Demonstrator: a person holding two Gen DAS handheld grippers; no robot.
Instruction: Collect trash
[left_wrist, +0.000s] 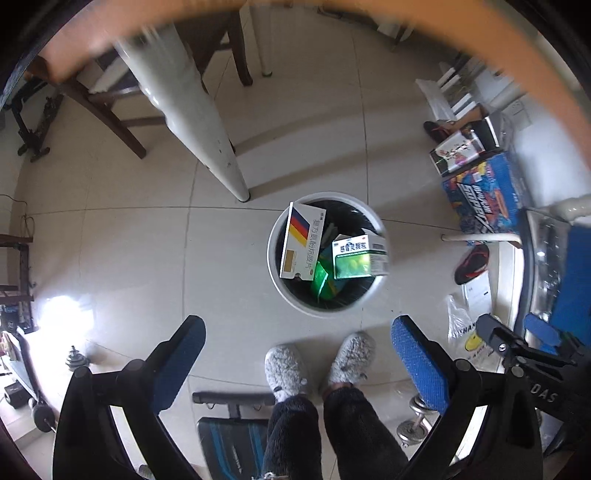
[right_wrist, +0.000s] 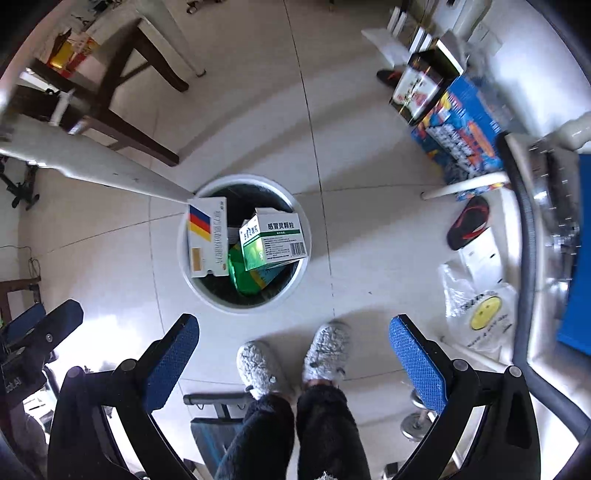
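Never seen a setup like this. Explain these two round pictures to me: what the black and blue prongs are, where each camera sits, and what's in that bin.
No robot here: a person, whose grey slippers show below, holds a two-finger gripper in each hand. Each gripper carries a fisheye camera looking straight down along its fingers, hence the round pictures. One view shows the left gripper, the other the right gripper; the blue parts are their pads. Both are open and hold nothing. On the tiled floor stands a white trash bin holding a white box with a black, red and yellow stripe, a green and white box and green wrapping.
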